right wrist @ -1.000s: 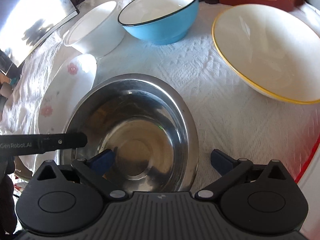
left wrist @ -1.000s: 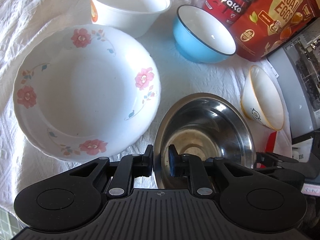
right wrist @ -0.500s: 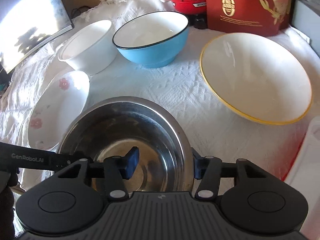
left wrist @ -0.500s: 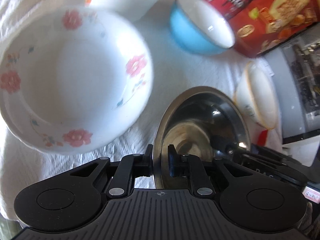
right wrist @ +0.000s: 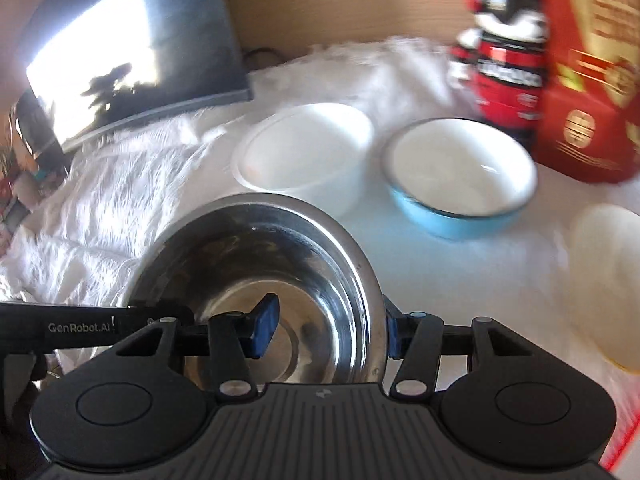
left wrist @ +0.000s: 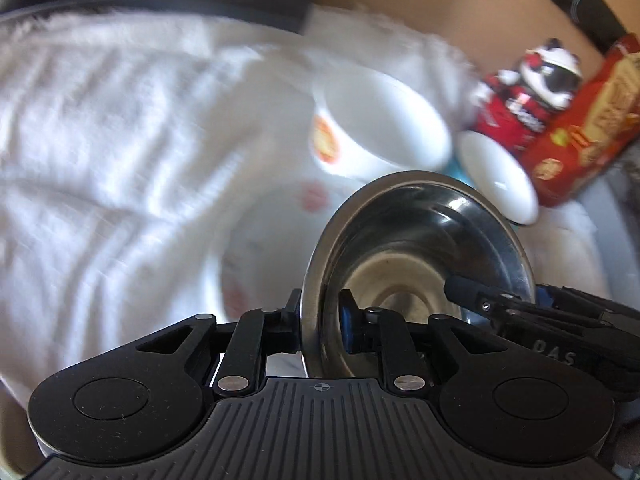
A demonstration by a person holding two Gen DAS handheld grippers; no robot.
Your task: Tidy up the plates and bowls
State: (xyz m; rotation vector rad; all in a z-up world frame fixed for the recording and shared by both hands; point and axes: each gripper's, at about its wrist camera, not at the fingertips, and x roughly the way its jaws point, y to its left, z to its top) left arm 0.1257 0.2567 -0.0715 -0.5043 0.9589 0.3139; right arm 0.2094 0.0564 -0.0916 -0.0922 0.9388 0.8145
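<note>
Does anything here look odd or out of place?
Mainly the steel bowl: it hangs tilted above the cloth, its rim pinched by the left gripper and right gripper. Nothing looks spilled or broken.

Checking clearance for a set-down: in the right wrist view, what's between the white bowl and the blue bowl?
Nothing: in the right wrist view only a narrow strip of white tablecloth shows between the plain white bowl and the blue enamel bowl.

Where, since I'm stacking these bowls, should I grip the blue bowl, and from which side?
Pinch the blue bowl by its near rim, coming from above: it stands upright with an open mouth, so one finger slips inside, one outside.
</note>
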